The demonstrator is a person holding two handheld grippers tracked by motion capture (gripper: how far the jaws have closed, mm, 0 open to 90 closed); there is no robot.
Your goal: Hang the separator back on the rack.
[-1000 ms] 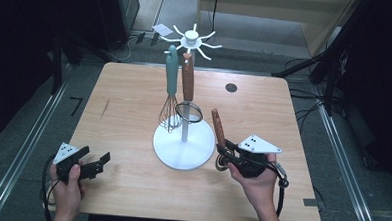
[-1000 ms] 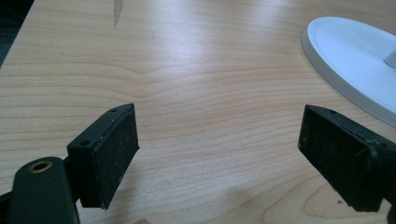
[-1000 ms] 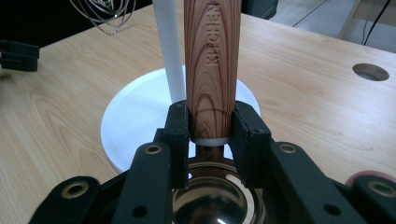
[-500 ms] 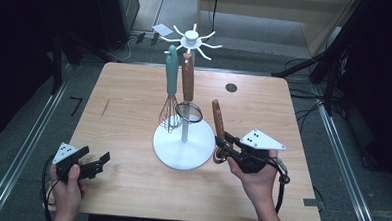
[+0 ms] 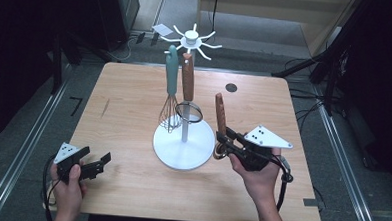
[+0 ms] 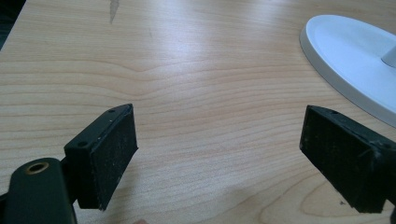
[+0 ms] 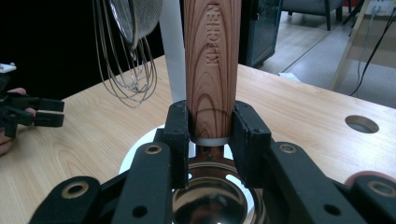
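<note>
A white utensil stand [image 5: 182, 151] with hooked arms at its top rises mid-table. A teal-handled whisk [image 5: 171, 79] and a wooden-handled strainer [image 5: 187, 82] hang from it. My right gripper [image 5: 226, 142] is just right of the stand's base, shut on a wooden-handled ladle [image 5: 220, 114] that stands nearly upright. In the right gripper view both pads [image 7: 178, 135] clamp the handle [image 7: 212, 56] just above its shiny metal bowl [image 7: 215, 200]. My left gripper [image 5: 101, 164] rests low at the table's front left, open, with bare wood between its jaws [image 6: 219, 149].
The stand's round base [image 6: 355, 60] lies ahead and to the right of the left gripper. A round hole [image 5: 231, 87] sits in the tabletop at the back right. Dark floor and metal rails surround the table [image 5: 124, 102].
The right hand has lifted the ladle off the table's surface and brought its handle more upright beside the stand. The left hand has stayed put.
</note>
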